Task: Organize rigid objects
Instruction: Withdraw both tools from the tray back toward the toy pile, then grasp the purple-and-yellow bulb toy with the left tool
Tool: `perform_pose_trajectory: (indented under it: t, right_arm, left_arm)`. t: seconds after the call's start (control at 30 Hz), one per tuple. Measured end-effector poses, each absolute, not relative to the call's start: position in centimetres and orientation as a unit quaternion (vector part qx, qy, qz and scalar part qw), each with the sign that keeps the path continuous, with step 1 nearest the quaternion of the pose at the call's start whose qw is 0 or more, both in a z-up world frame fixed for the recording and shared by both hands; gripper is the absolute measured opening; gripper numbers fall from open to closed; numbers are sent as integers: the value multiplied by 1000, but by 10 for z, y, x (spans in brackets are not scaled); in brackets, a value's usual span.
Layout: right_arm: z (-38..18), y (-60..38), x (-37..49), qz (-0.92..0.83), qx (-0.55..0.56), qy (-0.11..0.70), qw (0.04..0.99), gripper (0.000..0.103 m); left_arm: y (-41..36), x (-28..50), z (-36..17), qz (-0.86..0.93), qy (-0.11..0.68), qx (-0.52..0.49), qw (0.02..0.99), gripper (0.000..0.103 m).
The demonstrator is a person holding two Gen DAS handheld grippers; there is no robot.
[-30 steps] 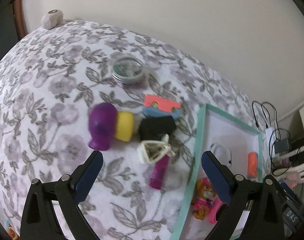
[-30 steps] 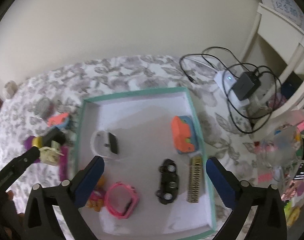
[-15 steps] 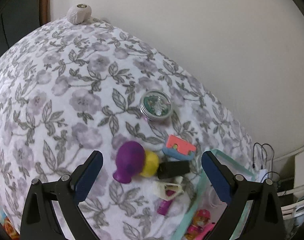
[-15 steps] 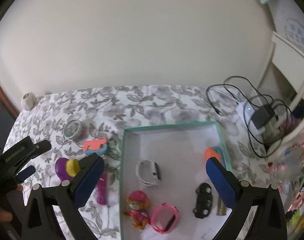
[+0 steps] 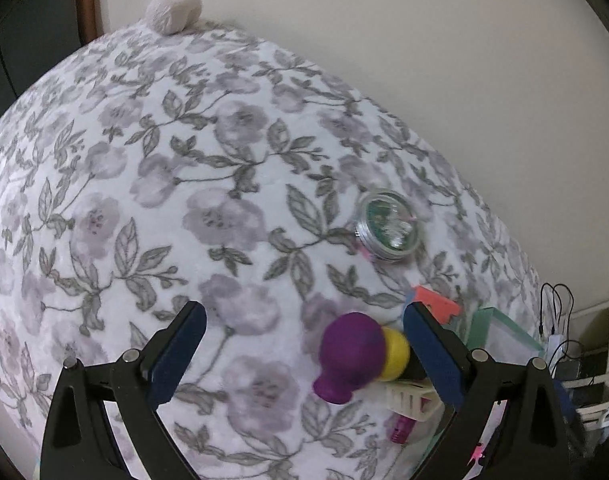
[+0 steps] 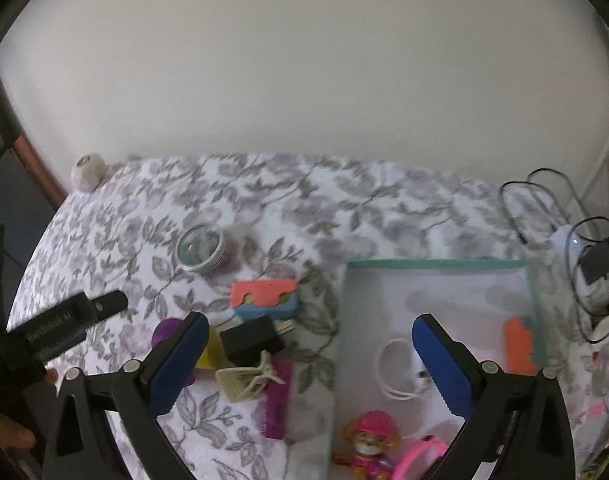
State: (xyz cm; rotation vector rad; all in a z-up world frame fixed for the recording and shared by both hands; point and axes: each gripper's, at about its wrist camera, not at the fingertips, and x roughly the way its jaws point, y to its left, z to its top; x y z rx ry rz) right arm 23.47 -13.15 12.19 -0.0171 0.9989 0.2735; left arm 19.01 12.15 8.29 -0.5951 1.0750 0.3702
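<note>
In the right wrist view the right gripper's left finger [image 6: 180, 360] covers most of the purple and yellow toy [image 6: 166, 330], and its right finger hides part of the white watch [image 6: 396, 368]. The pink watch [image 6: 422, 454] and pup figure [image 6: 368, 444] are cut off by the bottom edge. In the left wrist view the teal tray [image 5: 500, 330] sits mostly behind the left gripper's right finger [image 5: 432, 360], and the round tin [image 5: 388, 224] is blurred.

We see a tray [image 6: 432, 265] at right holding a dog figure [image 6: 369, 442]; left of it, perhaps touching, a clip [image 6: 248, 379] and adapter [image 6: 251, 339].
</note>
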Motion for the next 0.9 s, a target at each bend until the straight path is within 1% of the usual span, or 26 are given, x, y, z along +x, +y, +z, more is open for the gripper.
perform_pose_trajectory:
  t: [0.27,0.33,0.37,0.6,0.9]
  right_arm:
    - [94,-113,234,156,-14,503,850,95]
    - [84,-110,233,174,-7,516,839,89]
    - [80,-109,232,176,-6,520,836,88]
    - [51,-102,230,190,-11,552,812,87]
    - [38,-95,229,198,-24,561,804,87]
  left_arm:
    - [125,192,73,165,516,-288,790,99]
    - [121,194,70,158,521,-287,788,99]
    - [117,196,68,153,526,-285,787,99]
    - [103,204,51,133,553,-275,775,99]
    - [95,206,33,116,570,-292,759,99]
